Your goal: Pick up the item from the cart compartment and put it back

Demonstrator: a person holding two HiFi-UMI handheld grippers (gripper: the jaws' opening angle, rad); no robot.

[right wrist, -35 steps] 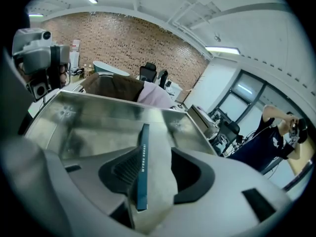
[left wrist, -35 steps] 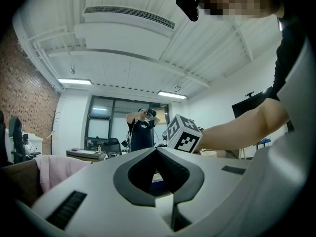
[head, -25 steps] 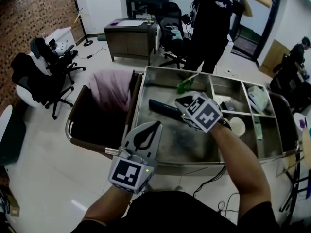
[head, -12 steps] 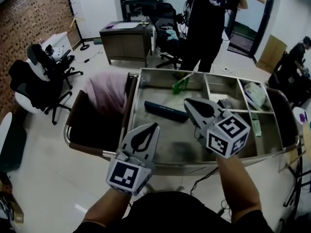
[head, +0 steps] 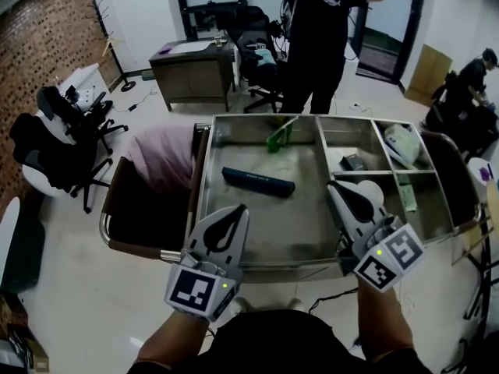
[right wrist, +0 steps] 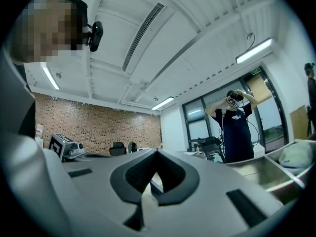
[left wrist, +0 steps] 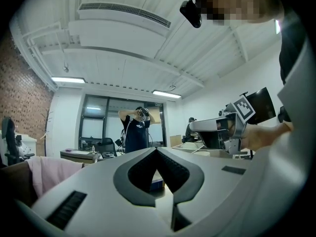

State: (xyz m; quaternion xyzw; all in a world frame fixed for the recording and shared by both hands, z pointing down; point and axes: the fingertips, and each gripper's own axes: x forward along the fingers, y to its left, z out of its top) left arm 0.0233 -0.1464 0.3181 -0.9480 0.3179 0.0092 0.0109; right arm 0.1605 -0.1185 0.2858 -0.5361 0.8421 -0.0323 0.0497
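A long dark bar [head: 258,181] lies flat in the big compartment of the steel cart [head: 288,228], with a green item [head: 277,137] leaning at that compartment's far wall. My right gripper [head: 337,186] hangs shut and empty above the cart's near right part, apart from the bar, and it also shows at the right of the left gripper view [left wrist: 192,127]. Over the near left rim my left gripper [head: 237,208] is shut with nothing in it. Each gripper view shows its own jaw tips touching, the left gripper [left wrist: 156,149] and the right gripper [right wrist: 157,152].
The right-hand compartments hold a small dark item [head: 352,162], a white bag [head: 402,142], a pale strip [head: 405,192] and a white cup [head: 373,191]. A person [head: 320,37] stands behind the cart. A pink cloth [head: 162,157] drapes a bin on the left, with office chairs [head: 58,142] beyond.
My right gripper has drawn back from beside the dark bar to the cart's near right, rising and rolling. The bar stays in the compartment. The left gripper has kept still.
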